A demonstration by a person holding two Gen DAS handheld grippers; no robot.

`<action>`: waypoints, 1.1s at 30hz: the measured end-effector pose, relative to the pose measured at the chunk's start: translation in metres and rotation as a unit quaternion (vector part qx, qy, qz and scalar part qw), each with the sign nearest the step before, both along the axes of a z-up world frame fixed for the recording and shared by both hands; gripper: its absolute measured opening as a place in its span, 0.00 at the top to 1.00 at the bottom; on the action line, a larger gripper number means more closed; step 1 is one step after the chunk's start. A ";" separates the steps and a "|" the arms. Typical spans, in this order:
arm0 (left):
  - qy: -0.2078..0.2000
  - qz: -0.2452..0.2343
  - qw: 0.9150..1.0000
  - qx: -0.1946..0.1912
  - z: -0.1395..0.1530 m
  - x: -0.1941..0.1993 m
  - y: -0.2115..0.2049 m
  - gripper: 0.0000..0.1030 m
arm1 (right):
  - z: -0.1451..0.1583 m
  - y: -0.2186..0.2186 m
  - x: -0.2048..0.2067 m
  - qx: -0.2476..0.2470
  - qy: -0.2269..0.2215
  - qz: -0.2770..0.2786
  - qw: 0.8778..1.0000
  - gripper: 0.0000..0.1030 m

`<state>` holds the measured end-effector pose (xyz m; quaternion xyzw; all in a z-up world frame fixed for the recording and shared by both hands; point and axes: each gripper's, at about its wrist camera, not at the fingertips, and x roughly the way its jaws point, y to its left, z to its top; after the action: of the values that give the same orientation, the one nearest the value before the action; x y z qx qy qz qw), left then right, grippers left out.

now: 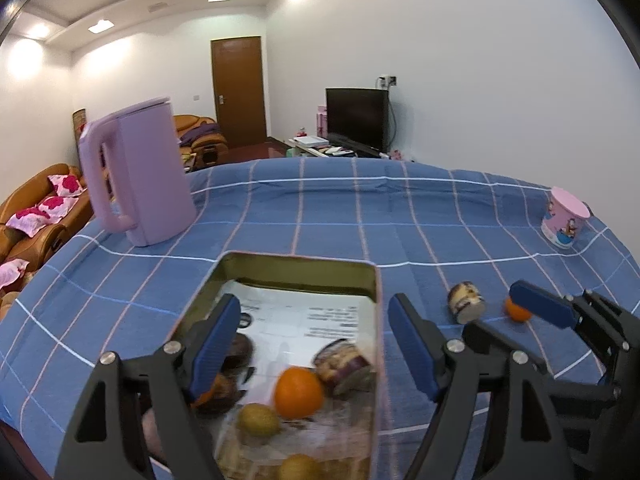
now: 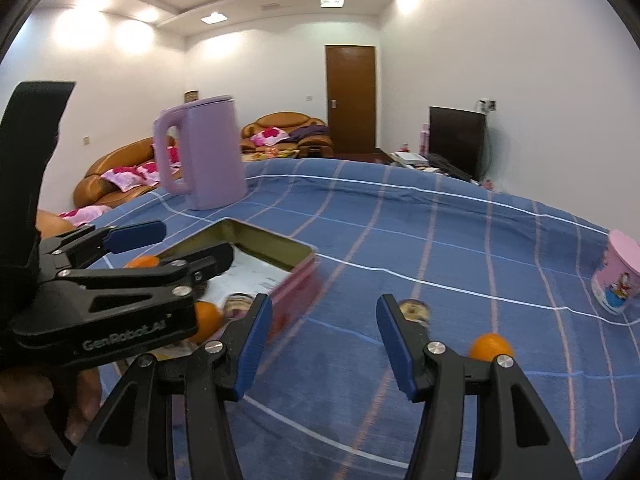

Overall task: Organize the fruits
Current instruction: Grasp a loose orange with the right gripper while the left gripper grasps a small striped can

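An open metal tin (image 1: 372, 280) lined with paper lies on the blue checked tablecloth. It holds an orange (image 1: 298, 392), a purple-skinned fruit (image 1: 344, 366), yellow-green fruits (image 1: 258, 420) and dark ones (image 1: 236, 350). My left gripper (image 1: 314, 344) hovers open above the tin's near end, nothing between its pads. To the right of the tin, a purple-and-cream fruit (image 1: 466, 302) and a small orange (image 1: 518, 314) rest on the cloth. My right gripper (image 2: 326, 340) is open over bare cloth. That fruit (image 2: 416, 308) shows just behind its right finger, the orange (image 2: 490, 346) further right.
A tall lilac kettle (image 1: 140, 176) stands at the far left of the table, beyond the tin. A pink cartoon cup (image 1: 564, 216) sits near the right edge. A hand (image 2: 24, 400) holds the left gripper (image 2: 180, 246) at lower left. Sofas and a TV stand beyond the table.
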<state>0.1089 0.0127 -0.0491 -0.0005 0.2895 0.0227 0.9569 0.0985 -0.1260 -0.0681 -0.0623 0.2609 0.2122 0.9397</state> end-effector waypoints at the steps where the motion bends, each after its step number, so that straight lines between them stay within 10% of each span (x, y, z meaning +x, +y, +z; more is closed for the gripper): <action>1: 0.001 -0.003 1.000 0.001 0.000 0.001 -0.004 0.23 | 0.001 -0.006 0.001 -0.001 -0.001 -0.007 1.000 0.45; 13: -0.002 -0.021 1.000 0.015 -0.004 0.016 -0.046 0.23 | -0.004 -0.080 0.026 -0.008 0.030 -0.133 0.991 0.45; 33: 0.032 -0.061 0.997 0.028 -0.018 0.042 -0.086 0.23 | -0.036 -0.086 0.065 -0.024 0.138 -0.119 0.983 0.46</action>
<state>0.1511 -0.0731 -0.0668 0.0446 0.3191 -0.0278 0.9463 0.1632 -0.2122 -0.1039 -0.0232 0.3988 0.0987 0.9114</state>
